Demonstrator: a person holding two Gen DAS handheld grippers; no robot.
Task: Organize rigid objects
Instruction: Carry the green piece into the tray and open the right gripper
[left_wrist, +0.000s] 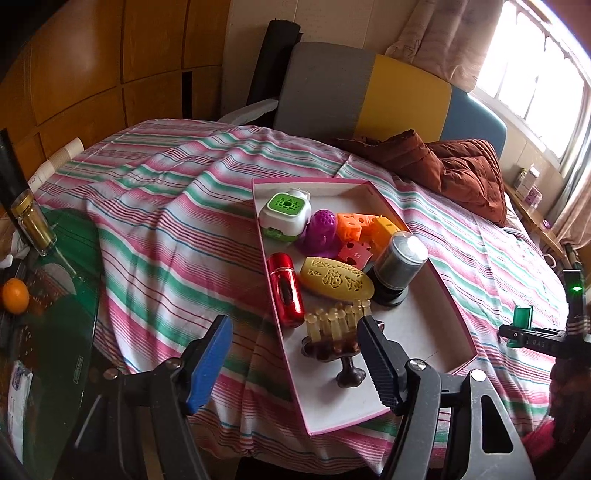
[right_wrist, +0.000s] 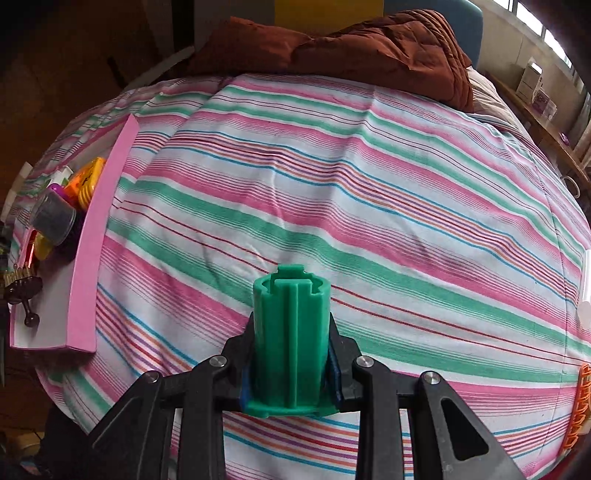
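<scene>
Pink tray (right_wrist: 86, 266) lies at far left of the right wrist view, already crowded; bare floor only at its lower end. Right gripper (right_wrist: 290, 373) clenched on green spool (right_wrist: 290, 332), low centre. Carry leftward, clear the rim, set upright there. Left gripper (left_wrist: 291, 354) unclenched, empty, straddling tray's near corner.

text: "11" | on: red puzzle piece (left_wrist: 352, 254) | place: in the box (left_wrist: 436, 295), ahead of the left tongs; rest unreadable
</scene>
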